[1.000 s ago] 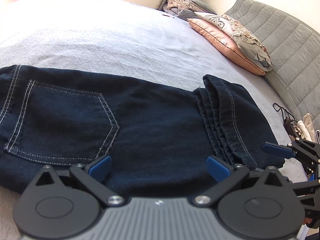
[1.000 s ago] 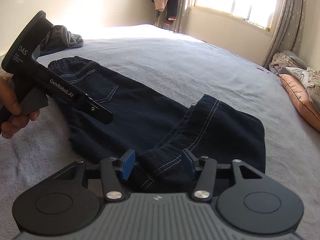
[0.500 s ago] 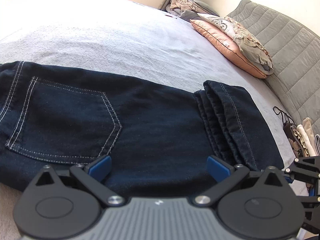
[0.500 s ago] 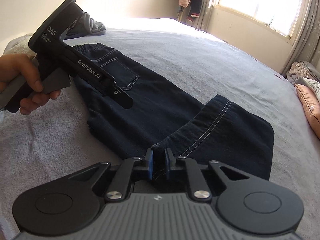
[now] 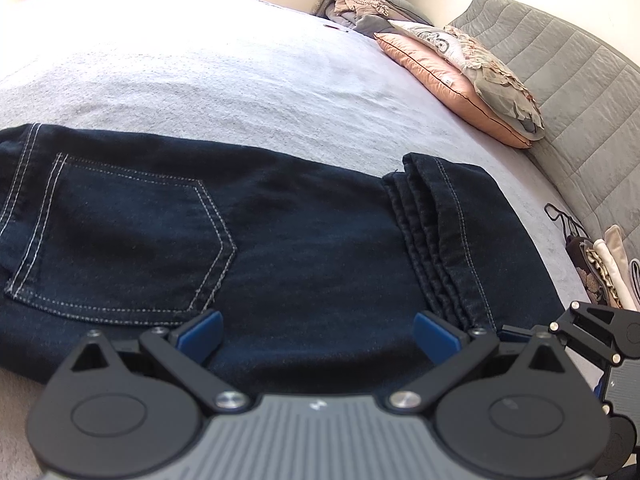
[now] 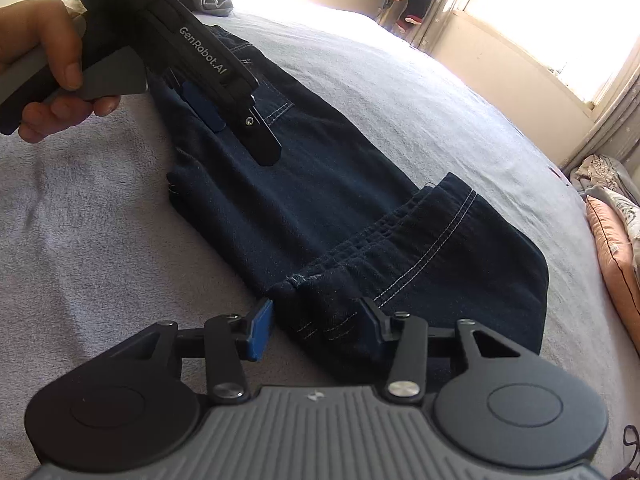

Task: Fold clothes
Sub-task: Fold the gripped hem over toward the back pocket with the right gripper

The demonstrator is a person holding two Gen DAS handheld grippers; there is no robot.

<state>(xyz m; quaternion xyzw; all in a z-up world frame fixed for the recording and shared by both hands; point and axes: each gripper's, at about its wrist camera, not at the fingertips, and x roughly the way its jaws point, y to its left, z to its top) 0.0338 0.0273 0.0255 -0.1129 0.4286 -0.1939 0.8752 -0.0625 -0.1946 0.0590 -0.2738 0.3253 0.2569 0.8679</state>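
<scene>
Jeans [image 6: 360,216] lie flat mid-bed [image 5: 240,72], legs folded back once. Right hand-held gripper [image 6: 316,320] is opening, straddling the folded hem corner, pads off the cloth, probably re-gripping for another fold. Left hand-held gripper [image 5: 316,332] released wide above the seat, ready to pin it.

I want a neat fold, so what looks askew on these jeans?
The folded-back leg end of the jeans lies slanted, its layered hems fanned out instead of stacked flush. Nothing looks torn or spilled.
</scene>
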